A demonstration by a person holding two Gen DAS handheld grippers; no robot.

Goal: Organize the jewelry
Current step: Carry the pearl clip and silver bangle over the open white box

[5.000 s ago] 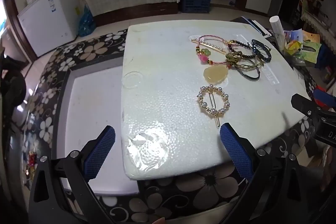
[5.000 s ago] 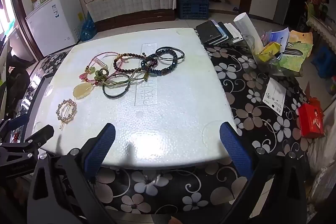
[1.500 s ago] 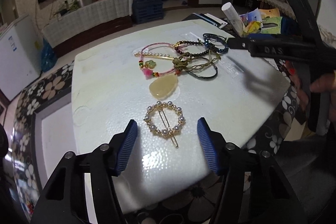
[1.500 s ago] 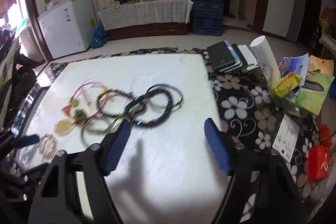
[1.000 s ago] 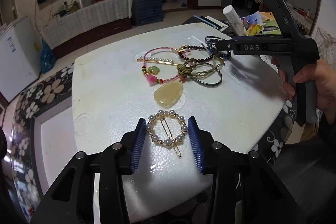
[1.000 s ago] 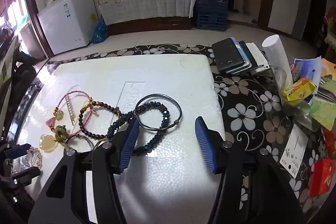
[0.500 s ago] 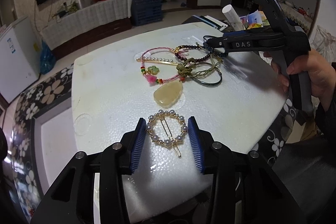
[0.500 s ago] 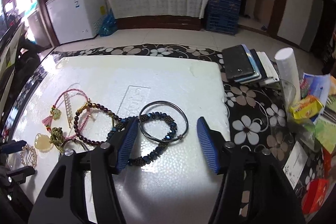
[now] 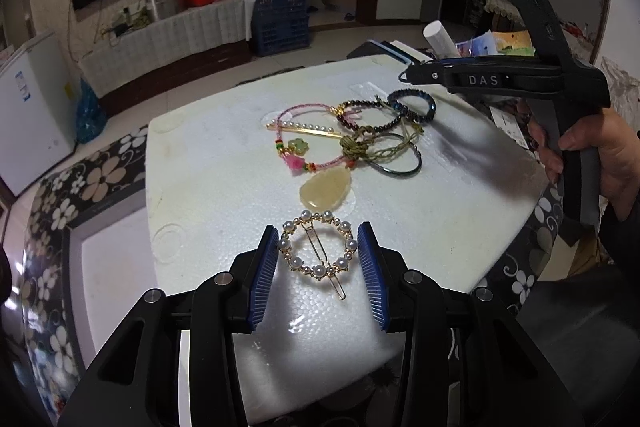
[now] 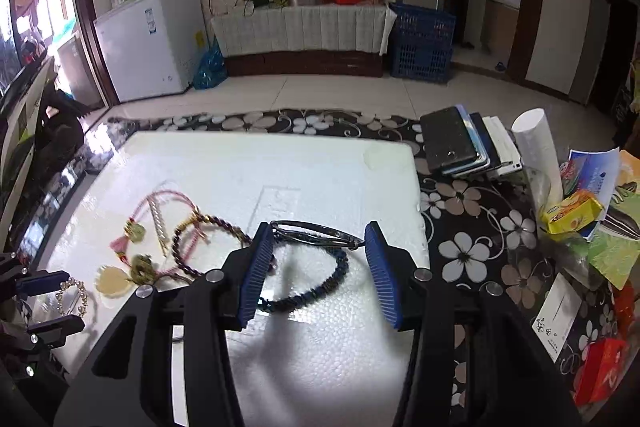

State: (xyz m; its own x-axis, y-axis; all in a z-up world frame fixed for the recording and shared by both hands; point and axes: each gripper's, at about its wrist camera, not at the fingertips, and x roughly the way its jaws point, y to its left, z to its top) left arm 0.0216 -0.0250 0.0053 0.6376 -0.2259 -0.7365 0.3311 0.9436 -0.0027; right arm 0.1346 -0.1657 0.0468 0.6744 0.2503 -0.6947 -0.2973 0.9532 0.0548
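Jewelry lies on a white foam board (image 9: 440,211). My left gripper (image 9: 318,255) is open, its blue pads on either side of a round pearl hair clip (image 9: 318,247), not touching it. Beyond it lie a yellow stone pendant (image 9: 326,189), a pink cord bracelet (image 9: 304,119) and a tangle of bead bracelets (image 9: 384,135). My right gripper (image 10: 318,259) is open, low over a dark blue beaded bracelet (image 10: 320,287) and a thin metal bangle (image 10: 316,231). The right gripper also shows in the left wrist view (image 9: 404,77).
The board (image 10: 320,179) rests on a black floral table (image 10: 472,243). To the right are stacked phones (image 10: 456,143), a white roll (image 10: 536,143), a yellow box (image 10: 572,211) and papers. A white fridge (image 10: 152,43) and blue crates (image 10: 424,43) stand behind.
My right gripper moved forward and lower, so the blue bracelet and bangle now sit between its pads. My left gripper has held still around the pearl clip since narrowing earlier.
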